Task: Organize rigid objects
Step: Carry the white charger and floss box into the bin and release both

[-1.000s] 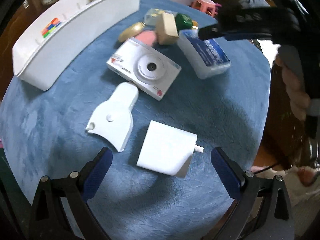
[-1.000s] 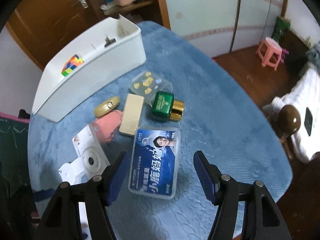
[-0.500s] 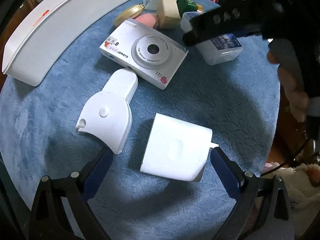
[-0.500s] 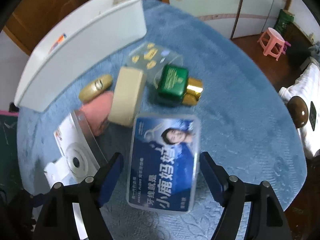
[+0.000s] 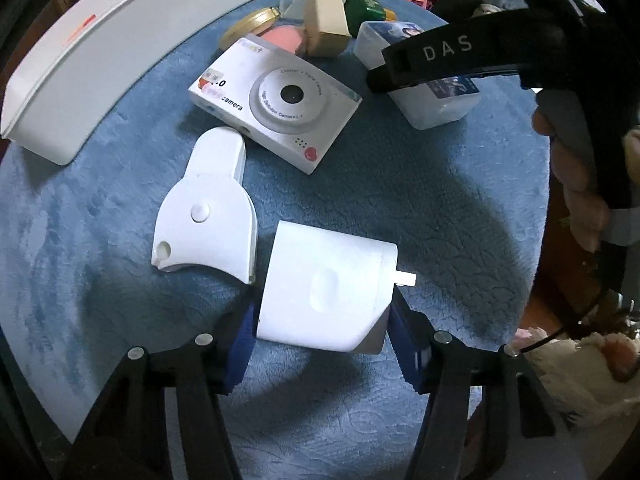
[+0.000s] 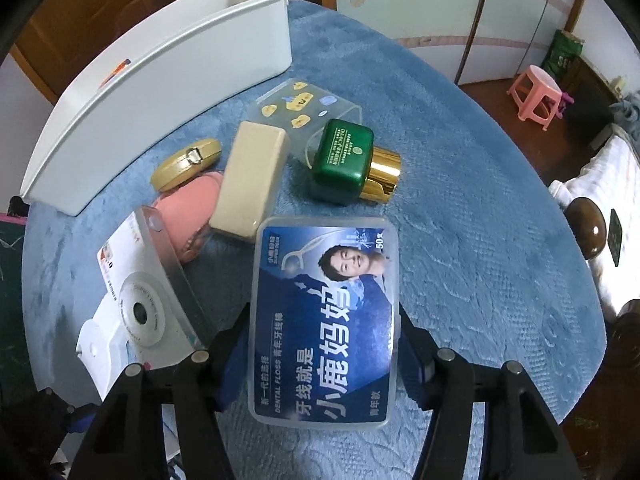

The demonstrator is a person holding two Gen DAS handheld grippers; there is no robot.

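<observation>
My left gripper [image 5: 320, 344] is shut on a white charger block [image 5: 326, 292] on the blue tablecloth [image 5: 420, 200]. My right gripper [image 6: 324, 356] is shut on a clear dental floss box with a blue label [image 6: 326, 320]; the box also shows in the left wrist view [image 5: 436, 96] under the right gripper's black body. A long white bin [image 6: 160, 92] stands at the table's far left, also seen in the left wrist view [image 5: 120, 52].
A white toy camera [image 5: 276, 100], a white fan-shaped piece [image 5: 208, 216], a beige block [image 6: 250, 180], a green and gold bottle [image 6: 348, 160], a gold compact [image 6: 186, 164], a pink item [image 6: 188, 204] and a clear sticker box [image 6: 300, 108] lie on the table. The table edge [image 6: 560, 280] falls off at the right.
Both grippers moved forward and down and closed: the left on the charger block, the right on the floss box. The other objects have stayed where they were.
</observation>
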